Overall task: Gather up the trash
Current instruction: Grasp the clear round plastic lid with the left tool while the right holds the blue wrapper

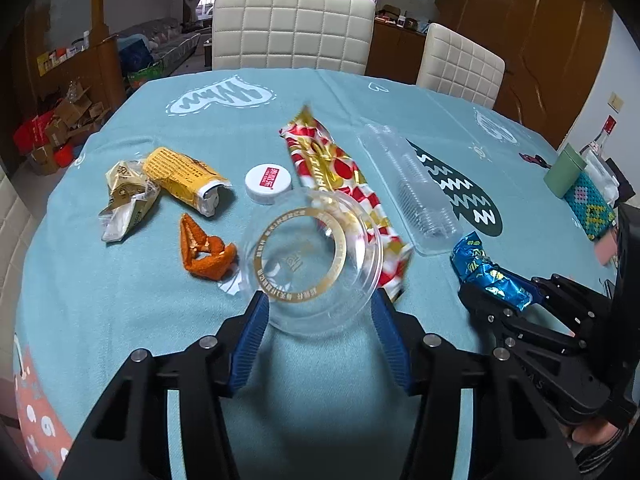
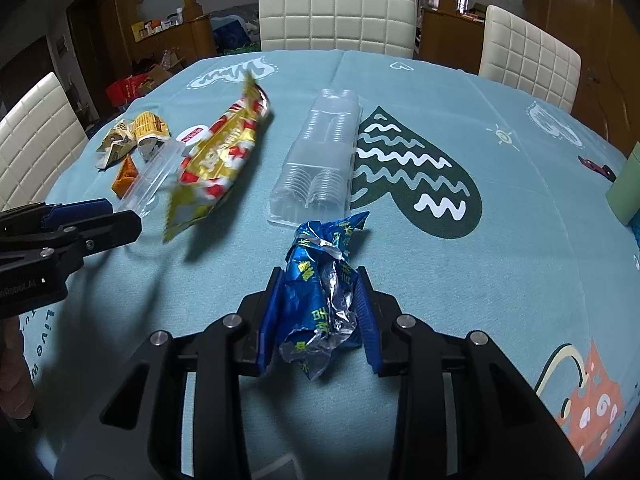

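The left gripper [image 1: 318,304] has its blue pads [image 1: 250,340] on either side of a clear plastic lid [image 1: 312,256] with a gold ring printed on it; the pads appear to touch the rim on both sides, so the lid seems held, tilted up from the bench [image 1: 120,300]. In the right wrist view this lid shows edge-on beside the left gripper's tip. The right gripper [image 2: 320,280] is closed narrowly on a crumpled blue foil wrapper [image 2: 320,276]; the foil fills the gap between its pads and sticks out in front toward a clear ridged tray [image 2: 320,152].

The bench carries a light blue cloth with white and dark heart prints. Behind the lid lies a long red and gold wrapper [image 1: 340,184], its near end lifted off the cloth and blurred; the ridged tray lies just beside it, on the right. To the left of the lid there is an orange folded wrapper [image 1: 202,252], a yellow wrapper [image 1: 180,176], a beige crumpled wrapper [image 1: 124,196] and a white round cap [image 1: 268,182] with a red label; all rest on the cloth, near each other. White padded chairs [image 1: 292,28] stand at the far edge of the bench.
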